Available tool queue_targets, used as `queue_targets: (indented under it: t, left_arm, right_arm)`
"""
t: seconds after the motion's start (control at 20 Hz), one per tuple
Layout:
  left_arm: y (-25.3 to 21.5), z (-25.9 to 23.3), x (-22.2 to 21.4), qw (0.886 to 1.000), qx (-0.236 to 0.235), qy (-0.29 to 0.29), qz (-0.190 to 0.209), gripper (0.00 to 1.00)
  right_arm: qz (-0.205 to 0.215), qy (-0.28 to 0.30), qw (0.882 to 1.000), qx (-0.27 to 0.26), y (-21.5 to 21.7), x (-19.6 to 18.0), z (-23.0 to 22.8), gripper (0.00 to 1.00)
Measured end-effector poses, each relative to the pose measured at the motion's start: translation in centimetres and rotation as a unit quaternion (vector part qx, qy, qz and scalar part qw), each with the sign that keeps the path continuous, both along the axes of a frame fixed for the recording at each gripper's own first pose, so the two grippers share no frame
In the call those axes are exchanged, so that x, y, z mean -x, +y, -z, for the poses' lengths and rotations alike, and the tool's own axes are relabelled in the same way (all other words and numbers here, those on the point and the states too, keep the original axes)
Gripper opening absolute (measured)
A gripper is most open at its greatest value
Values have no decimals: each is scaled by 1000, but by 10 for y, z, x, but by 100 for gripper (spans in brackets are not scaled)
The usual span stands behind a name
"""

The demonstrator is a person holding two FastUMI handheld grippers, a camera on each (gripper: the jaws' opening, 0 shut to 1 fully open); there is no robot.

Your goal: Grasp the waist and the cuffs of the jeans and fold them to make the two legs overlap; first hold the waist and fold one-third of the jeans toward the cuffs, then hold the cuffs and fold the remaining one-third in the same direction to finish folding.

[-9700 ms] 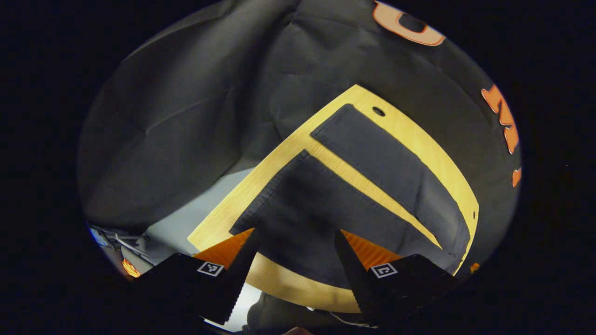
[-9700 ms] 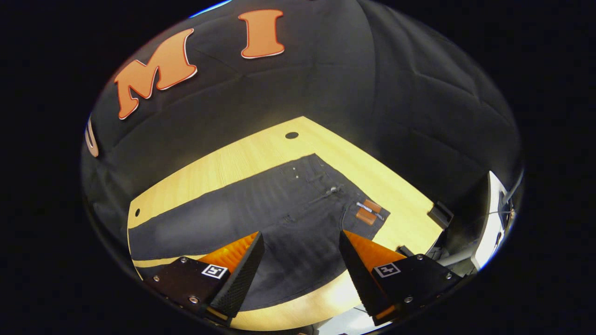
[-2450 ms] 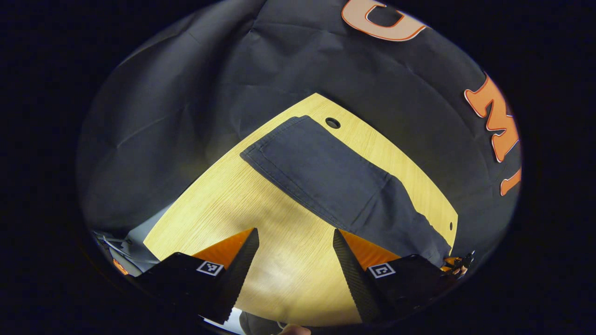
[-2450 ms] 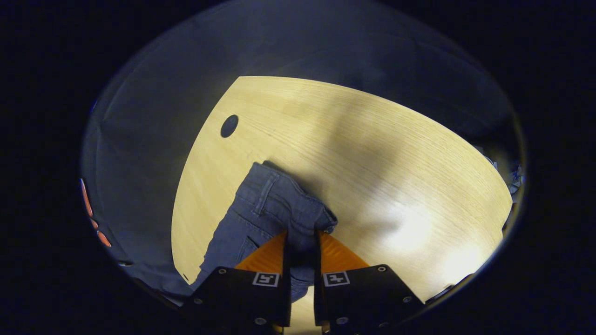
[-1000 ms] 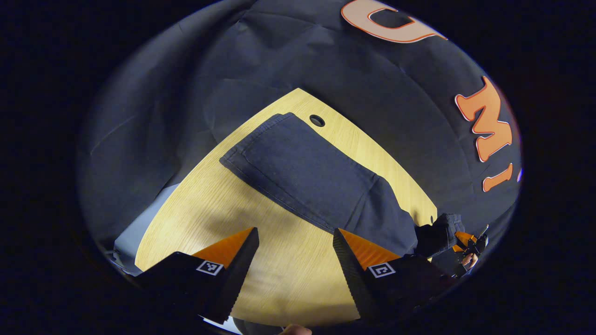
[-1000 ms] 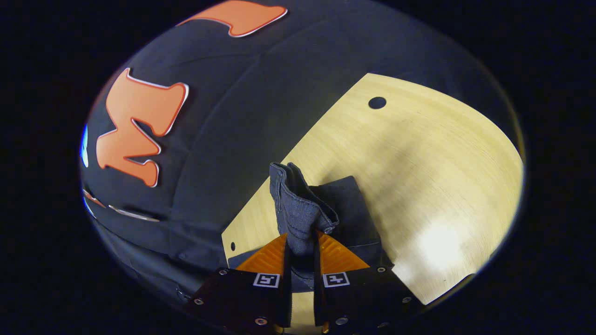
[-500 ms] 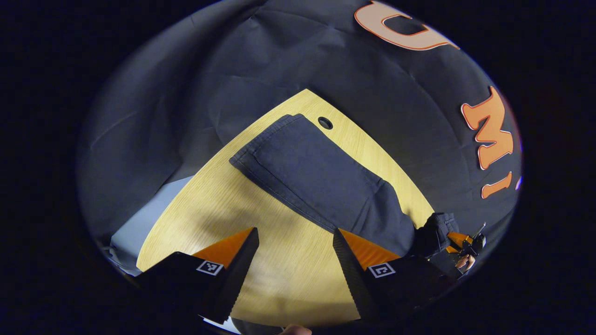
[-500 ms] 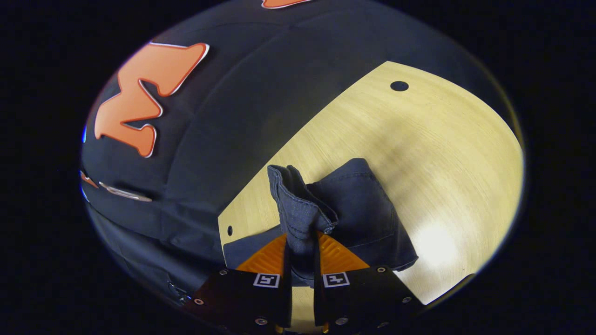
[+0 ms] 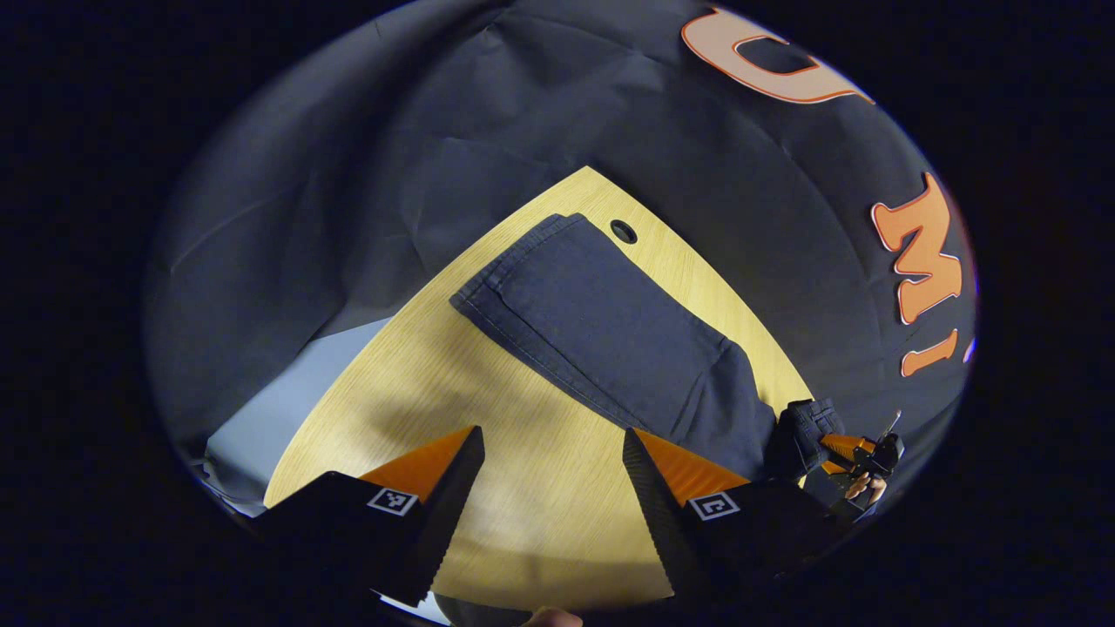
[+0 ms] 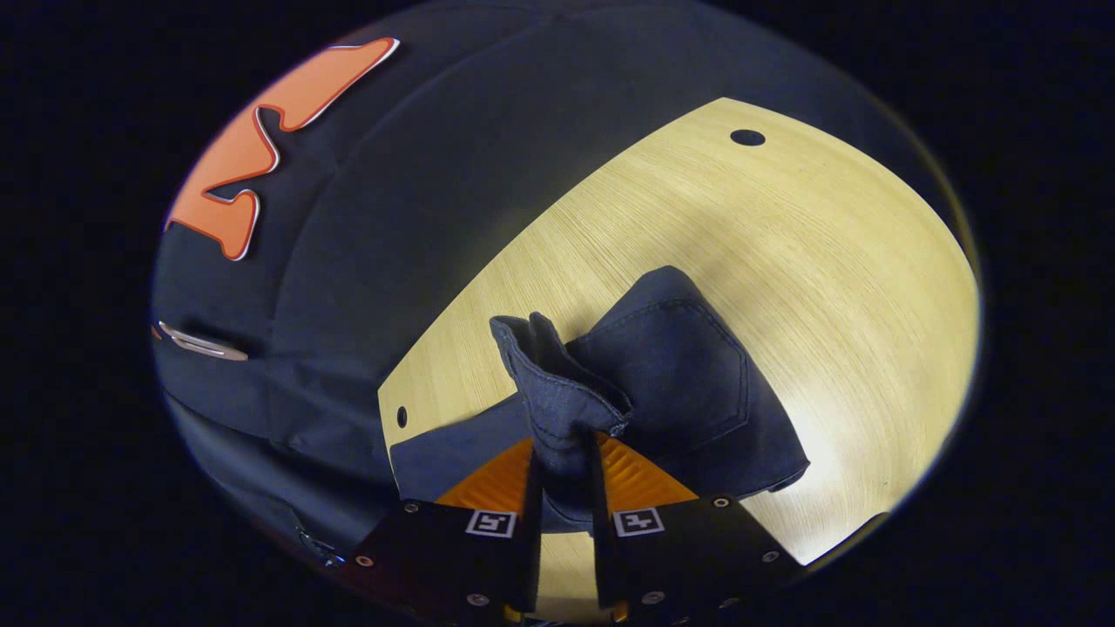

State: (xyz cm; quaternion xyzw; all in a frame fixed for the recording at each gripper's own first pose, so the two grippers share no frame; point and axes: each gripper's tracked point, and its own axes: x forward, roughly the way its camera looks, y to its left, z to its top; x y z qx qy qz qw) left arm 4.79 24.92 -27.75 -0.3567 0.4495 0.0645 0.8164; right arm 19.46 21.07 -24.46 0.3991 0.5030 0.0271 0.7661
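The dark jeans (image 9: 610, 335) lie lengthwise on the light wooden table (image 9: 409, 401) with both legs overlapped, cuffs at the far end near a round hole. My left gripper (image 9: 550, 453) hovers open above bare wood, short of the legs' near edge. Farther right in the left gripper view, the right gripper (image 9: 849, 453) holds the bunched waist lifted. In the right gripper view, my right gripper (image 10: 564, 453) is shut on the waistband (image 10: 557, 392), which stands up between the fingers. A back pocket panel (image 10: 688, 366) hangs folded beside it.
Black cloth walls surround the table on the far sides. A round cable hole (image 9: 624, 232) sits by the cuffs, another hole (image 10: 747, 138) at the far end in the right gripper view. A pale floor strip (image 9: 261, 409) shows past the table's left edge.
Over the last second my right gripper has carried the held waist further over the table, showing more of the pocket panel. My left gripper has stayed open and nearly still.
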Motion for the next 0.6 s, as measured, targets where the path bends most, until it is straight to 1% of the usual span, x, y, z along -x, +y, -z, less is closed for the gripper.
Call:
queue_targets:
  t: [0.05, 0.1, 0.15, 0.2, 0.25, 0.3, 0.35, 0.4, 0.45, 0.5, 0.55, 0.6]
  left_arm:
    - [2, 2, 0, 1000, 1, 1, 0, 97]
    - [4, 4, -1, 1000, 1, 1, 1, 97]
    - [5, 6, -2, 1000, 2, 2, 1, 97]
    - [7, 6, -4, 1000, 4, 1, 2, 93]
    - [7, 8, -5, 1000, 6, 1, 2, 97]
    - [9, 9, -4, 1000, 7, 0, 4, 97]
    - [10, 10, -5, 1000, 9, 0, 5, 97]
    - [11, 11, -5, 1000, 11, -1, 8, 97]
    - [11, 13, -8, 1000, 12, -1, 9, 97]
    - [11, 14, -10, 1000, 12, -2, 11, 93]
    - [12, 15, -13, 1000, 13, -3, 11, 97]
    - [14, 17, -15, 1000, 14, -2, 12, 97]
  right_arm:
    - [-1, 0, 1000, -14, 6, 0, -3, 29]
    - [-5, 1, 999, -36, 18, 0, -10, 46]
    - [-10, 2, 999, -53, 29, 2, -15, 39]
    - [-15, -3, 998, -67, 39, 1, -18, 46]
    - [-21, -3, 997, -74, 49, 3, -21, 48]
    - [-26, -5, 997, -73, 54, 5, -21, 48]
    - [-29, -8, 997, -69, 60, 7, -21, 51]
    - [-34, -9, 997, -68, 62, 8, -22, 55]
    - [-35, -10, 997, -69, 66, 9, -24, 48]
    - [-39, -12, 997, -71, 69, 9, -27, 65]
    - [-35, -15, 997, -67, 68, 8, -29, 68]
    - [-35, -21, 997, -65, 67, 9, -32, 72]
